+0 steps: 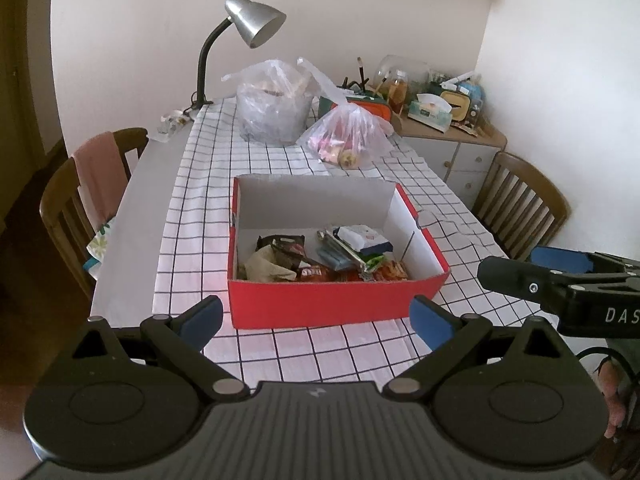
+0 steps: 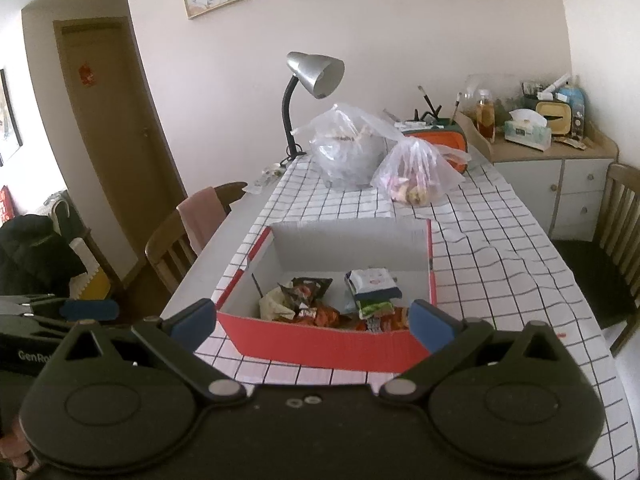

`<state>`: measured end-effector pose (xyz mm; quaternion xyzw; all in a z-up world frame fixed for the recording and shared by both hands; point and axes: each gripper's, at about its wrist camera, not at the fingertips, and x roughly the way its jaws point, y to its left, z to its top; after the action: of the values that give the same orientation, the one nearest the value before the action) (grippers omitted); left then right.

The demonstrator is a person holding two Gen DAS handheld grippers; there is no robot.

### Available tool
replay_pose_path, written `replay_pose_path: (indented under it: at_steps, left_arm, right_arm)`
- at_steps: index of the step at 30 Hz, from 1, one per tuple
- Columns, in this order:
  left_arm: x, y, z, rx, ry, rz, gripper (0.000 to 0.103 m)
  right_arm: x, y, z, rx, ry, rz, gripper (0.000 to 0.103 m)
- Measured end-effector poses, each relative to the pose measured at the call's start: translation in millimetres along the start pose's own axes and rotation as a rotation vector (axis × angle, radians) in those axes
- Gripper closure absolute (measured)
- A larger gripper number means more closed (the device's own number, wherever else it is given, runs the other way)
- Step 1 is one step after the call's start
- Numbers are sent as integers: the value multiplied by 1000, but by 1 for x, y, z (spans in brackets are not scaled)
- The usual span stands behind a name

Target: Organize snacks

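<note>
My left gripper and right gripper are matt black plastic with 2 smooth blue pads each. The red box looks like matt cardboard, white inside, holding glossy crinkled snack wrappers. It sits on a checked cloth, with 2 thin clear plastic bags, a brushed-metal lamp and wooden chairs.

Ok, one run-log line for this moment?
left gripper: open, empty | right gripper: open, empty | snacks: in red box | both short of box, nothing held

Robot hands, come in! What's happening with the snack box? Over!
Left gripper open, empty. Right gripper open, empty. Snack packets piled in red box. Nothing blocking.
</note>
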<state>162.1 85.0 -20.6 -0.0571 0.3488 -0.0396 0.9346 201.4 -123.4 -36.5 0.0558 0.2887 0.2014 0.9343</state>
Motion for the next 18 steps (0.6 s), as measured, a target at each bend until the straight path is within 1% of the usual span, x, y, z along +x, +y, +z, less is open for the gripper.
replay_pose_path:
  at_steps: [18]
  left_arm:
    - [-12, -7, 2, -5, -25, 13, 3]
  right_arm:
    - [-10, 2, -2, -5, -15, -7, 0]
